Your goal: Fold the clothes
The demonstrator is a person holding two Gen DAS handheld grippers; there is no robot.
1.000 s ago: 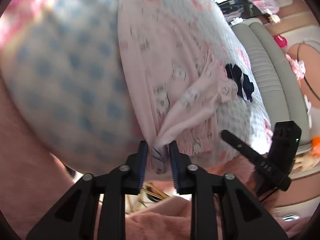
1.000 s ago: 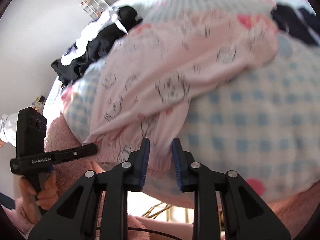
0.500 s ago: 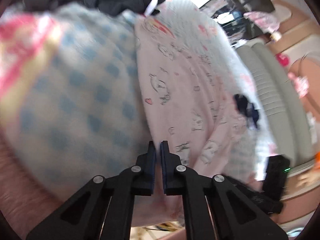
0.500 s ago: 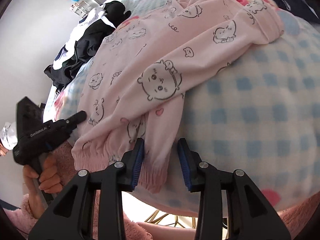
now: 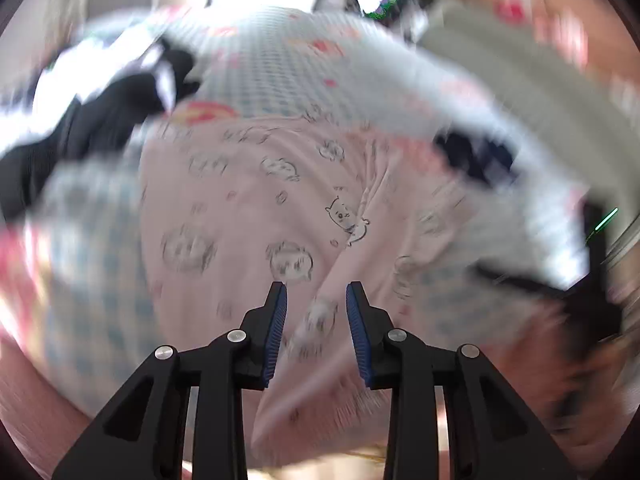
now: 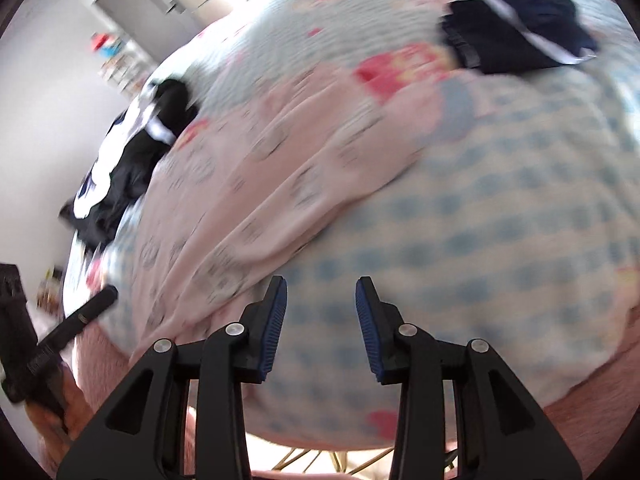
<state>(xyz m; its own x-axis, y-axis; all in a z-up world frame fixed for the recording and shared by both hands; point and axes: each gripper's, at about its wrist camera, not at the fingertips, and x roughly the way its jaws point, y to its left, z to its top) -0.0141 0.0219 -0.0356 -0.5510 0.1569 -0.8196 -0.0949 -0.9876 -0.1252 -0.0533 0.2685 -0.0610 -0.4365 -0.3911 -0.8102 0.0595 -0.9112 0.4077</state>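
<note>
Left wrist view: pink printed garment (image 5: 256,208) spread flat on the checked bedspread (image 5: 92,264), near the bed's front edge. Left gripper (image 5: 316,304) poised over its near hem, jaws opening; a fold of pink cloth seen between the pads (image 5: 278,320) but not pressed by either, so released, not gripped.

Right wrist view: right gripper (image 6: 321,300) jaws apart, nothing between them, only bare bedspread behind. Garment lies to its left, long axis running from the near left edge of the bed up toward the far right. Dark folded item (image 6: 516,36) toward the far right corner; black-and-white pile (image 6: 132,168) at the left edge.

Heavy motion blur in both views; print details unreliable.

Judgement: left gripper nearer the hem; right must shift left to reach cloth before any fold across the long axis.
</note>
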